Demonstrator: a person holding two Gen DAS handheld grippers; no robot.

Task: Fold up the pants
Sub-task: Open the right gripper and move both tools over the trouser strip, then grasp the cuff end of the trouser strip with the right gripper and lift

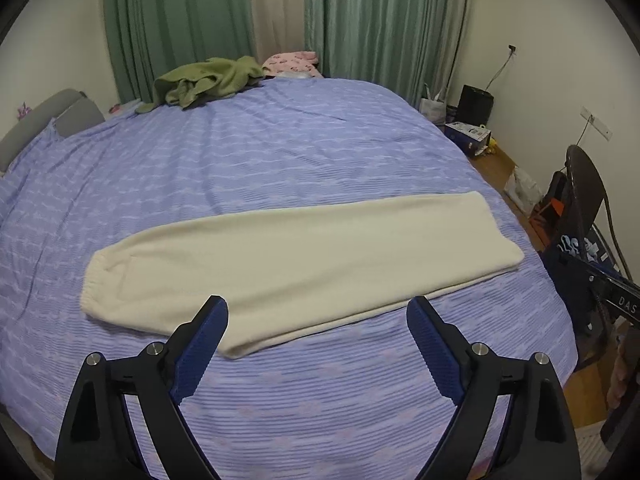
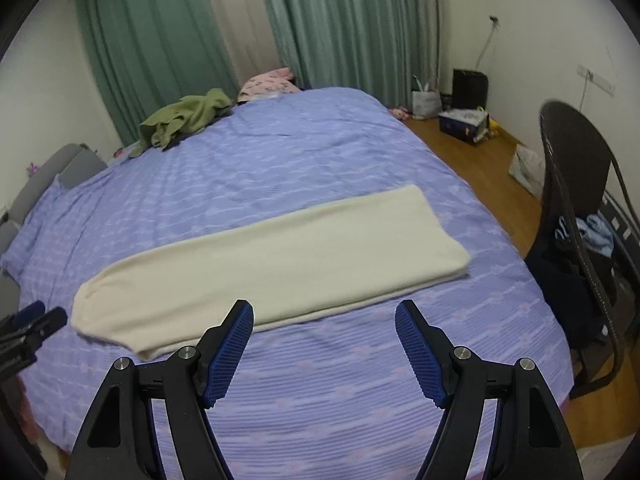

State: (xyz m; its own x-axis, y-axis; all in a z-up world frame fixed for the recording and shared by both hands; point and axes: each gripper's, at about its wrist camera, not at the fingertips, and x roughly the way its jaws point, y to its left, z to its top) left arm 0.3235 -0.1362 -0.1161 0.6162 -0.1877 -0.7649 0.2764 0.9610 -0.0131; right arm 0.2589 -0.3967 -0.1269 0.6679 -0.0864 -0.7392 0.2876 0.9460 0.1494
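Cream fleece pants (image 1: 296,256) lie flat on the purple bed, folded lengthwise into one long strip, cuffed end at the left, wide end at the right. They also show in the right wrist view (image 2: 272,260). My left gripper (image 1: 318,312) is open and empty, hovering above the pants' near edge. My right gripper (image 2: 324,314) is open and empty, just in front of the pants' near edge. The left gripper's tip (image 2: 38,318) shows at the left edge of the right wrist view, beside the cuffed end.
The bed (image 1: 280,400) has a purple striped cover. A green garment (image 1: 208,80) and a pink pillow (image 1: 292,62) lie at the far side. A dark wicker chair (image 2: 576,216) with clothes stands right of the bed. Bags and boxes (image 2: 464,120) sit on the wooden floor.
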